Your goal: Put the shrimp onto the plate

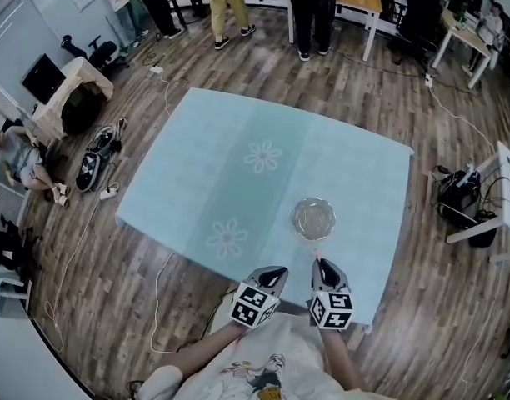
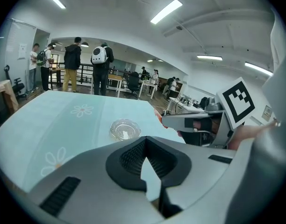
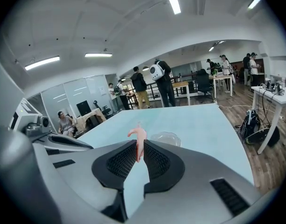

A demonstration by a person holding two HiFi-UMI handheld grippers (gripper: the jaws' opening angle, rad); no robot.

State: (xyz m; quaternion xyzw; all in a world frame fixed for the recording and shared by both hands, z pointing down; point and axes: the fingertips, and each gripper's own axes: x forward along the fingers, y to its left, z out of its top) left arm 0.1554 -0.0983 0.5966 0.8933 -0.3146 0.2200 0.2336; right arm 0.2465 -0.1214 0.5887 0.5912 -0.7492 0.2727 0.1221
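A pink shrimp [image 3: 138, 139] sticks up from between the jaws of my right gripper [image 3: 139, 157], which is shut on it. In the head view the right gripper [image 1: 319, 262] hovers just short of the clear glass plate [image 1: 312, 218], and the shrimp [image 1: 317, 253] shows as a small pink tip. The plate [image 3: 165, 138] lies ahead of the shrimp on the light blue tablecloth [image 1: 238, 182]. My left gripper [image 1: 280, 271] hangs beside the right one near the table's front edge, its jaws closed with nothing between them. From the left gripper [image 2: 144, 161] the plate [image 2: 125, 129] lies ahead.
The cloth-covered table stands on a wooden floor. Several people stand by desks at the far side [image 1: 309, 7]. A person sits on the floor at the left [image 1: 17, 161]. Bags and cables lie at the right by a white desk [image 1: 459, 194].
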